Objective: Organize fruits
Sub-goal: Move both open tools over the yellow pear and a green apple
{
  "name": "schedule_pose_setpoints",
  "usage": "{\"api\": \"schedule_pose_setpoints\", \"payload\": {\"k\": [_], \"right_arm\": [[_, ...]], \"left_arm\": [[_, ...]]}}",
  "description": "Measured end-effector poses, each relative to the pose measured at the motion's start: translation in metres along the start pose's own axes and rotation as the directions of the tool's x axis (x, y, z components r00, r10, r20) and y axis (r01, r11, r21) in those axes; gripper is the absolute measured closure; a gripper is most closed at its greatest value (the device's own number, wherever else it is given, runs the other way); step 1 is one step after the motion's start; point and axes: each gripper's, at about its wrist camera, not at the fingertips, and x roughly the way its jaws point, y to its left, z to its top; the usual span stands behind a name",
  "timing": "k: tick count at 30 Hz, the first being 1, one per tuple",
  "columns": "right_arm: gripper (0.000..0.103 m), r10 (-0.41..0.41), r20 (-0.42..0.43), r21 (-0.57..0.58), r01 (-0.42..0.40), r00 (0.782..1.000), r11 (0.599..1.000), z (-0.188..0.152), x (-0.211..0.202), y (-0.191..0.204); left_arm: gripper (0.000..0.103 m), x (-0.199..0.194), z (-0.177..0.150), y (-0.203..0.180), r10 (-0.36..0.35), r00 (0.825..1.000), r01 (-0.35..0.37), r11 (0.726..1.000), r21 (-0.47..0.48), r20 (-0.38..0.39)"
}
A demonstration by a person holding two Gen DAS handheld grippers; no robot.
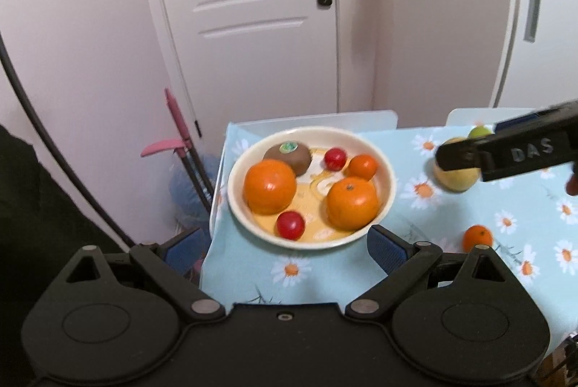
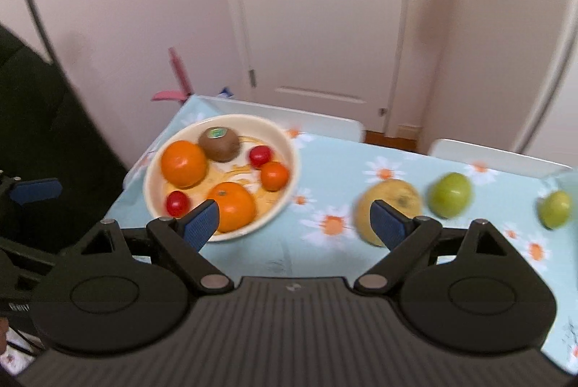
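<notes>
A cream plate (image 1: 310, 131) on the flowered tablecloth holds two large oranges (image 1: 269, 186), a small orange (image 1: 363, 166), a kiwi (image 1: 289, 157) and two red fruits (image 1: 290, 224). My left gripper (image 1: 283, 249) hovers open and empty near the plate's front rim. In the right wrist view my right gripper (image 2: 295, 226) is wide open with nothing between its pads, between the plate (image 2: 293, 170) and a yellow fruit (image 2: 397, 195). Its finger (image 1: 458, 157) crosses that yellow fruit (image 1: 455, 179). A small orange (image 1: 477, 238) lies loose on the cloth.
Two green apples (image 2: 449, 195) (image 2: 554, 209) lie on the table's right side. White chair backs (image 2: 289, 120) stand behind the table, with a white door (image 2: 318, 26) beyond. A pink-handled tool (image 1: 177, 134) leans at the table's left edge.
</notes>
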Motion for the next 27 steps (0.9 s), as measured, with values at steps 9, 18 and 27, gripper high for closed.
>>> {"api": "schedule_pose_setpoints", "payload": {"k": [9,18,27], "right_arm": [[0.0,-0.102,0.044,0.088,0.098,0.994,0.991,-0.012,-0.041,-0.06],[0.0,-0.129,0.041,0.106,0.124,0.991,0.987,-0.022,-0.055,-0.138],[0.0,-0.114,-0.004,0.086,0.114,0.994,0.99,-0.026,-0.035,-0.223]], "left_arm": [[0.004,-0.01,0.017,-0.026,-0.055,0.997,0.053,0.997,0.048,0.047],[0.004,-0.01,0.037,-0.083,-0.044,0.997,0.041,0.998,0.054,0.067],[0.004,0.018,0.051,-0.15,0.008,0.999,-0.01,0.999,0.052,0.043]]}}
